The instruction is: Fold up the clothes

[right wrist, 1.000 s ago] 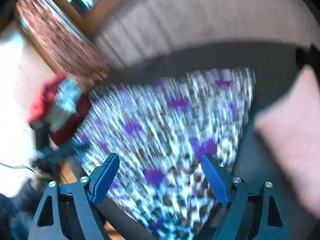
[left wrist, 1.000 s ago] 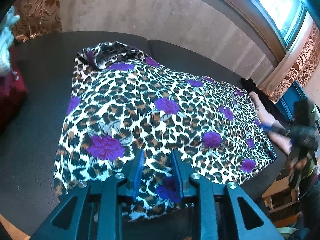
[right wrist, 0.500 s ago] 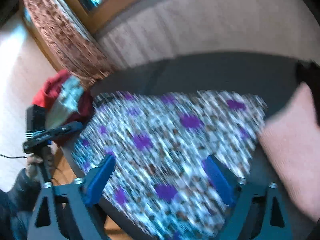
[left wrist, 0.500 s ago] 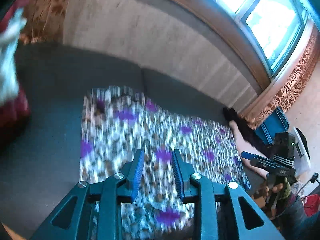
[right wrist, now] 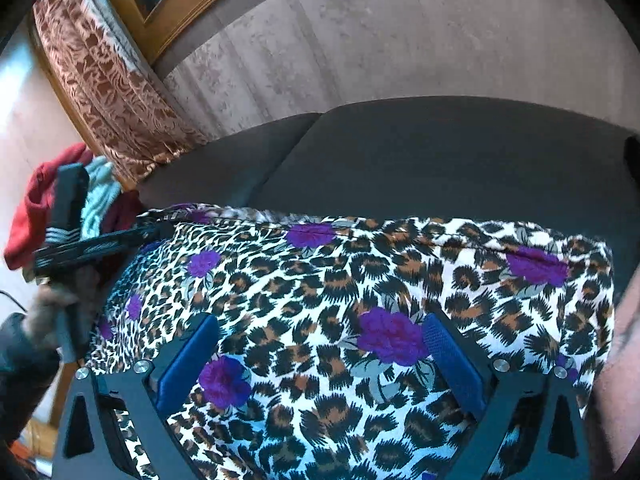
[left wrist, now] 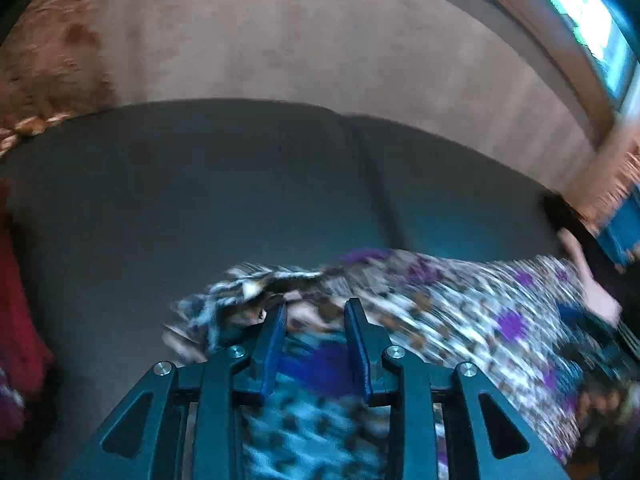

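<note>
Your left wrist view is smeared with blur, so where the left hand-held gripper point(left wrist: 316, 312) meets cloth is hard to read; its jaws stand narrowly apart, gripping nothing visible. The leopard-print garment point(right wrist: 360, 288) with purple flowers lies spread on the dark sofa point(right wrist: 440, 152). Your right hand-held gripper point(right wrist: 318, 338) hovers over it, jaws wide, empty.

leopard-print garment point(right wrist: 360, 300) with purple flowers, white base with black and brown spots, spread mostly flat across the dark grey couch point(right wrist: 440, 152), far edge looks folded over, left corner bunched up I think, left wrist view too blurry
</note>
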The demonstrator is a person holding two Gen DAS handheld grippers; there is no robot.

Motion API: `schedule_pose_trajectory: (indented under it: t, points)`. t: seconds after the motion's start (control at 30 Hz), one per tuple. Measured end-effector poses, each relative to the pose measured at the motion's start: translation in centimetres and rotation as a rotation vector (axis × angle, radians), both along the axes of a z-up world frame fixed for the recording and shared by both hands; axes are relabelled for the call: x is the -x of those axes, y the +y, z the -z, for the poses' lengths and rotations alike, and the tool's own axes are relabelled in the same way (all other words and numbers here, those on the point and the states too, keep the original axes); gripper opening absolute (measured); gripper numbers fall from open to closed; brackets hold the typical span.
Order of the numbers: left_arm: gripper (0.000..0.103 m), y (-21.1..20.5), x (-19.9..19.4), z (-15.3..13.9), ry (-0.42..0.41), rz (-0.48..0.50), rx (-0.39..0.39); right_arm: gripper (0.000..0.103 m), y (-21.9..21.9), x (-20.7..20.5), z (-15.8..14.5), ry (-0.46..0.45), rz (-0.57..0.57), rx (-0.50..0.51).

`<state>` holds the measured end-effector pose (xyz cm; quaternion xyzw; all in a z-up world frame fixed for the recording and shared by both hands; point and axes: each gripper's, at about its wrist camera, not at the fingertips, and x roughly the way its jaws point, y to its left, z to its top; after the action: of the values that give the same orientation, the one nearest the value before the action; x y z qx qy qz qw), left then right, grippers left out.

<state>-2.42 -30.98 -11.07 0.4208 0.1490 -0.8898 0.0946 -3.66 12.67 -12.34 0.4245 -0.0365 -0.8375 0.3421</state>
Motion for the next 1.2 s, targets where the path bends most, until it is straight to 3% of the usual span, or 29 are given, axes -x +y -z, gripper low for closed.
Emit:
schedule_pose_trajectory:
  t: [0.03, 0.1, 0.2, 0.3, 0.37, 0.43, 0.53, 0.73, 0.8, 0.93, 1.0, 1.1, 1.2]
  points:
    - [0.031, -0.8, -0.3, -0.2, 0.006, -0.063, 0.031, 0.103, 0.2, 0.0, 0.0, 0.001, 0.004, 0.011]
    - [0.031, -2.4, -1.4, -0.7, 0.027, -0.149, 0.023, 0.103, 0.2, 0.1, 0.0, 0.000, 0.004, 0.023]
    - [0.032, -3.2, -3.6, -1.0, 0.062, -0.160, -0.057, 0.103, 0.4, 0.1, 0.1, -0.005, 0.007, 0.049]
    - [0.033, -2.1, -5.7, -0.4, 0.059, -0.134, -0.116, 0.103, 0.7, 0.1, 0.1, -0.011, 0.009, 0.076]
    - [0.038, -1.5, -7.2, 0.2, 0.062, -0.110, -0.165, 0.103, 0.8, 0.1, 0.2, -0.015, 0.010, 0.094]
    - [0.053, -1.4, -8.3, 0.8, 0.072, -0.083, -0.217, 0.103, 1.0, 0.1, 0.2, -0.018, 0.012, 0.112]
    - [0.056, -1.6, -9.3, 1.7, 0.089, -0.053, -0.271, 0.103, 0.8, 0.1, 0.2, -0.015, 0.012, 0.107]
    - [0.063, -1.1, -8.2, 2.1, 0.094, 0.007, -0.337, 0.103, 1.0, 0.0, 0.2, -0.013, 0.016, 0.107]
    - [0.063, -0.2, -7.4, 2.1, 0.089, 0.039, -0.316, 0.103, 1.2, 0.0, 0.3, -0.015, 0.017, 0.112]
    - [0.063, -0.1, -6.3, 2.3, 0.097, 0.053, -0.402, 0.103, 1.3, -0.1, 0.3, -0.020, 0.019, 0.128]
    - [0.055, -0.1, -5.8, 2.7, 0.097, 0.088, -0.497, 0.103, 1.4, 0.0, 0.4, -0.023, 0.020, 0.137]
    - [0.022, 0.0, -5.2, 3.3, 0.058, 0.110, -0.496, 0.103, 1.5, 0.0, 0.5, -0.026, 0.020, 0.146]
    - [0.020, -0.7, -5.5, 3.4, 0.068, 0.070, -0.521, 0.103, 1.6, 0.2, 0.3, -0.036, 0.011, 0.150]
